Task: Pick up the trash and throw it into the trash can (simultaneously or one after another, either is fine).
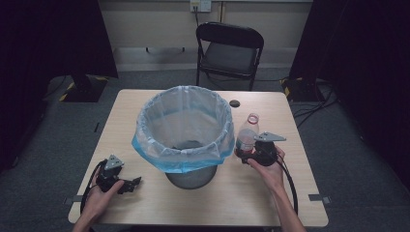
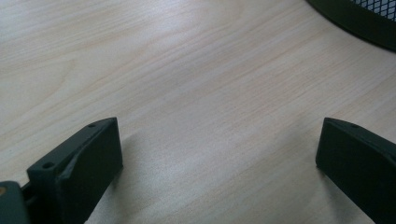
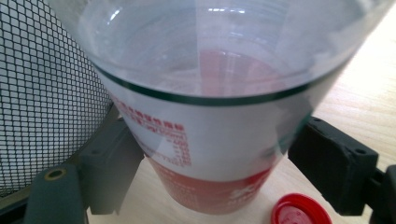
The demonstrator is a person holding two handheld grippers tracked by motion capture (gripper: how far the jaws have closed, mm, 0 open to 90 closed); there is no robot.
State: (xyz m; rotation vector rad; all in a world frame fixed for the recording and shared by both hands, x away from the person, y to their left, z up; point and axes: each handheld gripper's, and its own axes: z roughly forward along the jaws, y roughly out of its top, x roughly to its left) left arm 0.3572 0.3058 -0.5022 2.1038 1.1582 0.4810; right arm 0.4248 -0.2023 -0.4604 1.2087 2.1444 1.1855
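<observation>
A pale wooden counter (image 1: 145,203) is seen from the high view, with a black folding chair (image 1: 229,48) placed behind its far edge. In the middle of the counter a round black wire-mesh waste bin (image 1: 191,176) is standing, and it is lined with a translucent blue plastic bag (image 1: 181,128) whose edge is folded down over the rim. Just to the right of the bin, a clear plastic bottle with a red and white label (image 1: 247,134) is held upright on the counter, and its neck is seen open at the top. In the right gripper view the bottle (image 3: 210,116) is clamped low on its body between the two black jaws of the right gripper (image 3: 212,161), which are pressed against its sides, and the mesh wall of the bin (image 3: 46,93) is seen close at the left. A small round red plastic cap (image 3: 301,210) is lying on the counter just beside the foot of the bottle. The left gripper (image 1: 126,185) is held low over the counter at the near left, well apart from the bottle, and in the left gripper view its jaws are spread wide with nothing between them.
</observation>
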